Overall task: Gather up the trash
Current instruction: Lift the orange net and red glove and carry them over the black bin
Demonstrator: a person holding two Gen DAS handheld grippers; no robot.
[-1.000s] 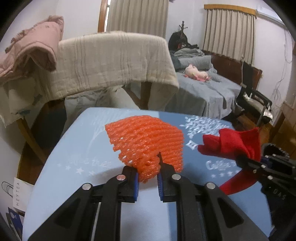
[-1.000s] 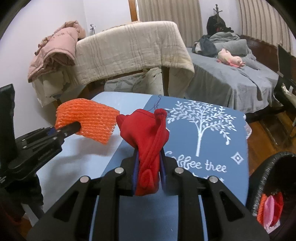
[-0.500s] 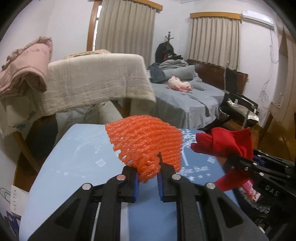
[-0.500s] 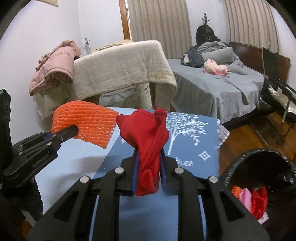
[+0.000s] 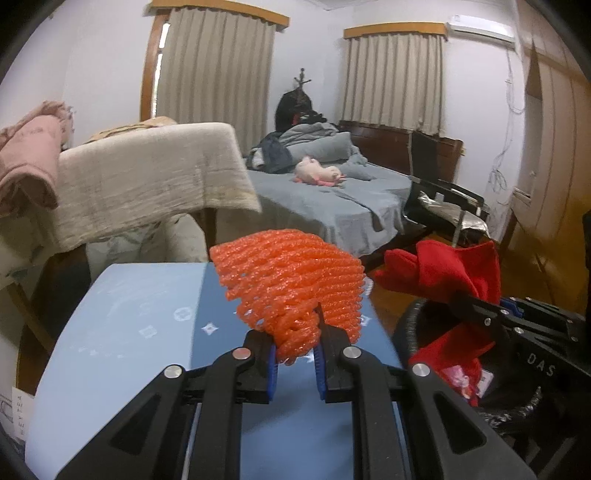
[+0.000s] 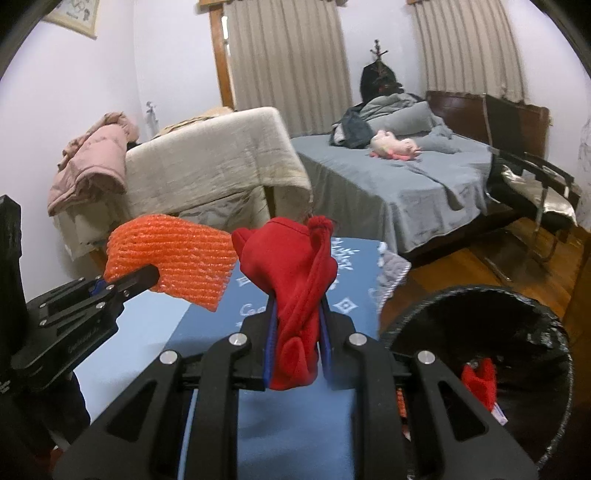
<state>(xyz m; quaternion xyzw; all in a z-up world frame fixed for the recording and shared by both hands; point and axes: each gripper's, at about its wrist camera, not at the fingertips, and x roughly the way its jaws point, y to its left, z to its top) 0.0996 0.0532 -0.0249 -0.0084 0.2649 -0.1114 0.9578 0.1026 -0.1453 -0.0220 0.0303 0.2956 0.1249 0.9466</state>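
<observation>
- Left gripper (image 5: pixel 294 356) pinches orange foam net (image 5: pixel 291 284) by its lower edge, held above the blue table (image 5: pixel 122 325).
- Right gripper (image 6: pixel 295 341) clamps red cloth (image 6: pixel 295 280); both lifted clear, probably for binning.
- Black-lined trash bin (image 6: pixel 532 317), right of table, holds red and pink scraps.

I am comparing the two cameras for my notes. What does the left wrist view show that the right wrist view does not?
Only the left wrist view shows the white air conditioner high on the wall. Only the right wrist view shows the framed picture and the full rim of the black bin. Both show the orange foam net in the left gripper, the red cloth in the right gripper, and the blue table.
</observation>
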